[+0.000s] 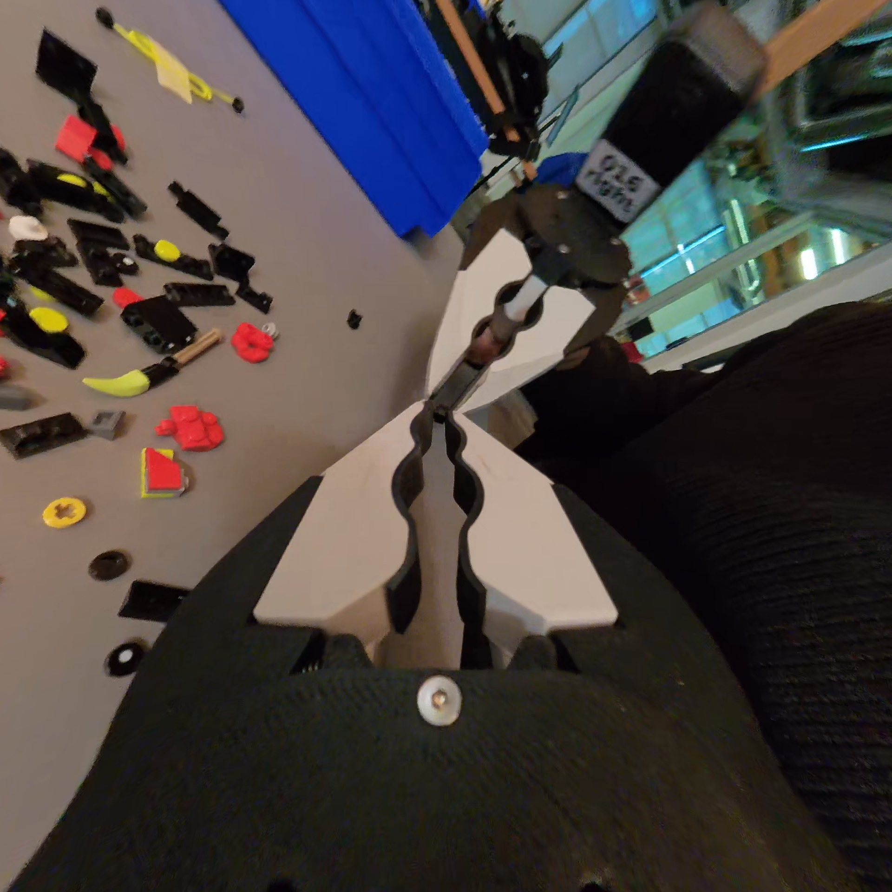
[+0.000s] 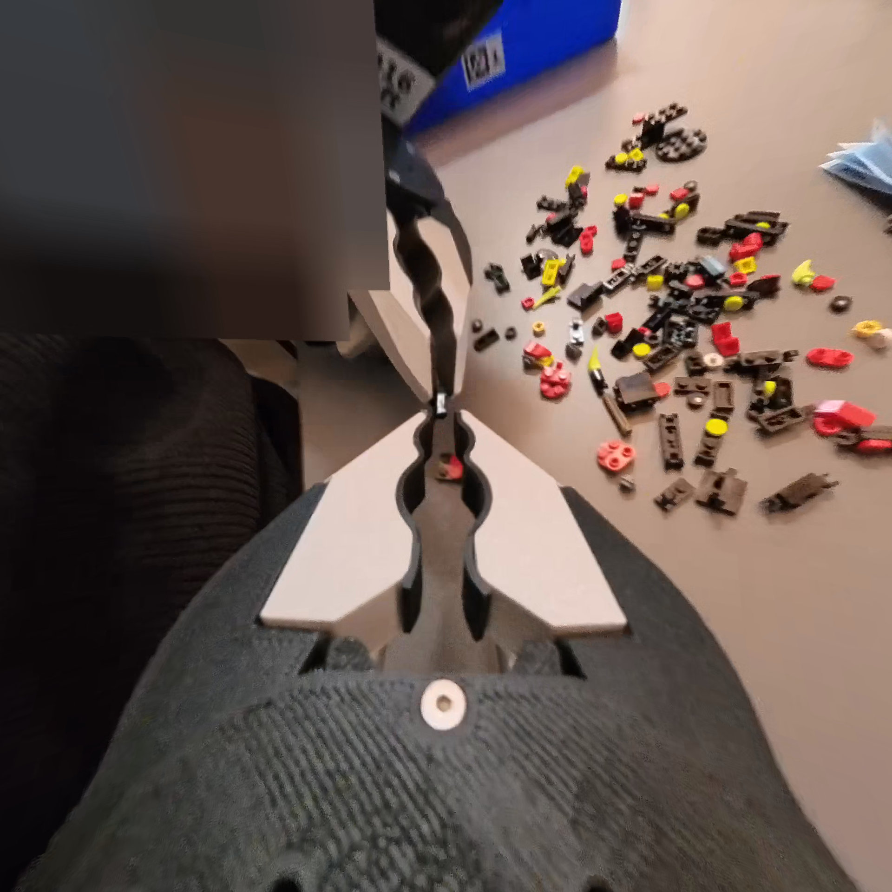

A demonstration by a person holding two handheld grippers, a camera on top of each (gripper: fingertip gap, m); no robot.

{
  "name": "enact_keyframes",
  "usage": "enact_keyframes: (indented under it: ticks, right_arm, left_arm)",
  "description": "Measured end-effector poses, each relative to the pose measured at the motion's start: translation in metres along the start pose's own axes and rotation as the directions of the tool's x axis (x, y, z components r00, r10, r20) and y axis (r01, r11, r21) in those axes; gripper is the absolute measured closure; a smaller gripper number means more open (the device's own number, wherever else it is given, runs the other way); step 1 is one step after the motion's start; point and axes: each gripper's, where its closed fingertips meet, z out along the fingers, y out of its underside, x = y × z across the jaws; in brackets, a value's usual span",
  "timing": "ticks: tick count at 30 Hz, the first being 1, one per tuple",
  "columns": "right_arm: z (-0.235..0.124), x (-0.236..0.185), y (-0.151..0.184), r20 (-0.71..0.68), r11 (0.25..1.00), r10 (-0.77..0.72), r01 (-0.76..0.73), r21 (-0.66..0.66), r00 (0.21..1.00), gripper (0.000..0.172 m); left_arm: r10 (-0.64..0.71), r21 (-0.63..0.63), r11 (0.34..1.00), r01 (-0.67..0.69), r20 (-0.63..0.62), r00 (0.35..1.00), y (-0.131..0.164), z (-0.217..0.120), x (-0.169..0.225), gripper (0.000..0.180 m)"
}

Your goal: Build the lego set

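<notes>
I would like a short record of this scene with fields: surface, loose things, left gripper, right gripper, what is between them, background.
surface: grey table
loose things: many small black, red and yellow plastic building pieces scattered on the table
left gripper: fingertips closed on a tiny black plastic piece
right gripper: fingertips closed on the same tiny black piece, tip to tip with the left gripper
between them: only that tiny piece, held above the table
background: blue plastic bin; a person's dark ribbed sleeve
</notes>
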Motion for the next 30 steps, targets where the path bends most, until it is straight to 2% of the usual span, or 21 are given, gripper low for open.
enact_keyframes:
  ticks: [3,7,14,23,30]
  right_arm:
    - [-0.007,-0.006,-0.015,0.116,0.986,0.124,-0.136,0.1,0.985,0.163]
    - [-0.013,-0.011,-0.02,0.252,0.947,0.255,-0.293,0.128,0.933,0.157]
    - [-0.021,-0.028,-0.026,0.534,0.824,0.451,-0.563,0.058,0.715,0.159]
    - [-0.025,-0.04,-0.028,0.655,0.769,0.495,-0.639,-0.023,0.572,0.163]
    - [-0.025,-0.046,-0.026,0.679,0.757,0.512,-0.65,-0.068,0.526,0.167]
  left_arm:
    - [0.028,0.011,1.0,-0.027,-0.054,0.998,-0.002,0.0,0.011,0.179]
    - [0.119,0.027,0.993,-0.117,-0.092,0.989,-0.004,0.001,0.026,0.18]
    - [0.311,0.084,0.949,-0.303,-0.102,0.945,-0.009,-0.003,0.048,0.179]
    - [0.344,0.075,0.939,-0.337,-0.139,0.929,-0.004,-0.001,0.056,0.18]
    - [0.351,0.06,0.936,-0.345,-0.153,0.924,-0.001,0.0,0.059,0.18]
